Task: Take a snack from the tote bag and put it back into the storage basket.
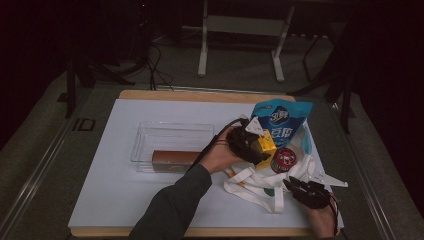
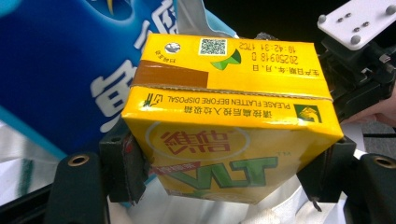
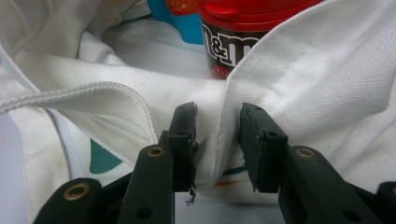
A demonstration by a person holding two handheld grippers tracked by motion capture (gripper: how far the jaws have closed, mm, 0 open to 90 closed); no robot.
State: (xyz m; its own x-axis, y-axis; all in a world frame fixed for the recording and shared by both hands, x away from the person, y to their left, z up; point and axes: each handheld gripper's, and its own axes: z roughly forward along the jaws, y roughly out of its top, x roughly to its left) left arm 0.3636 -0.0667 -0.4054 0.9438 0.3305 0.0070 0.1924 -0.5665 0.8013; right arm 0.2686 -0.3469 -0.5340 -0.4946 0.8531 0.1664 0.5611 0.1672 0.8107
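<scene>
Dim and underexposed in the high view, with black surroundings beyond the pale table [image 1: 125, 200] and soft, low detail throughout. Brighter and sharper along the left gripper [image 2: 224, 186], print on the yellow carton [image 2: 229, 121] crisp, slight softness toward the corners. Evenly lit ahead of the right gripper [image 3: 217, 140], weave of the white bag [image 3: 327, 93] clear, faint shadow between the jaws.

1. Rectangular yellow cardboard drink carton [image 2: 229, 126]: I log red and green lettering, a brown tape strip, black print.
2. Glossy blue plastic snack pouch [image 1: 281, 120]: white characters, pale lining.
3. Round M&M's tub [image 3: 238, 32]: red lid, dark brown wrap, white letters.
4. White woven canvas tote bag [image 3: 317, 93]: teal and orange print patches.
5. Brown oblong box [image 1: 175, 159] in a clear plastic tray [image 1: 150, 131].
6. White table mat [image 1: 110, 190].
</scene>
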